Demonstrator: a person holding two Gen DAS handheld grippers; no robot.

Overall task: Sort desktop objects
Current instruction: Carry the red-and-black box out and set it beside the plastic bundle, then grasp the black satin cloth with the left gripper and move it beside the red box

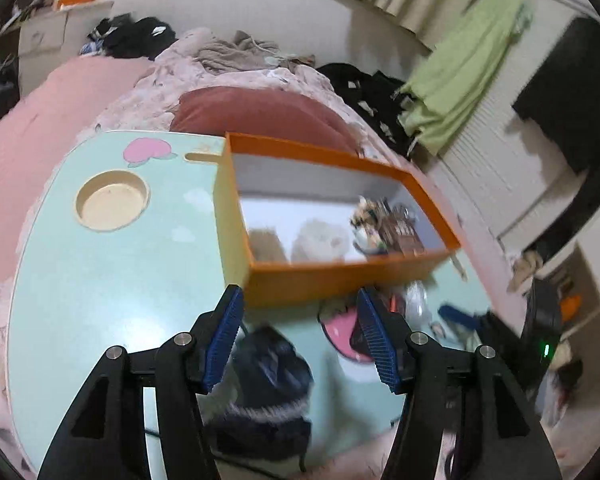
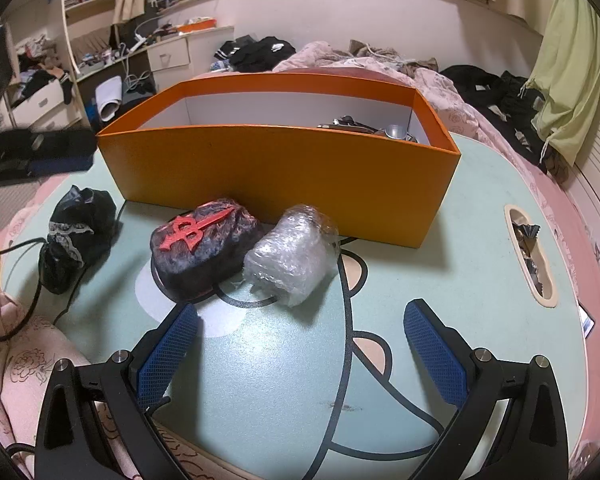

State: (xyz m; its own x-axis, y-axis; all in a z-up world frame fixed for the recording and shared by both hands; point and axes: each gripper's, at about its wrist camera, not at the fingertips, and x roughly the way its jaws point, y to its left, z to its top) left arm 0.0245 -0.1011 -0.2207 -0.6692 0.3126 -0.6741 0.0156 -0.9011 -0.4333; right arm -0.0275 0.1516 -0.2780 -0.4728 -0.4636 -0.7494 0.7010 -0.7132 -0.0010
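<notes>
An orange box (image 2: 284, 168) stands on the pale green table (image 2: 440, 280), with metal items (image 2: 364, 125) in its right end. In front of it lie a dark stone-like object with a red symbol (image 2: 202, 246), a bubble-wrapped bundle (image 2: 290, 256) and a black lace pouch (image 2: 78, 236). My right gripper (image 2: 300, 322) is open and empty, just short of the bundle. My left gripper (image 1: 300, 328) is open and empty, above the black pouch (image 1: 270, 384), with the orange box (image 1: 340, 276) just beyond. Small items (image 1: 384, 224) lie blurred in the box.
A round recess (image 1: 112, 200) and a slot (image 2: 530, 252) holding small things are sunk in the tabletop. A bed with pink covers and clothes (image 2: 380, 60) lies behind the table. A black cord (image 2: 16, 292) trails off the left edge.
</notes>
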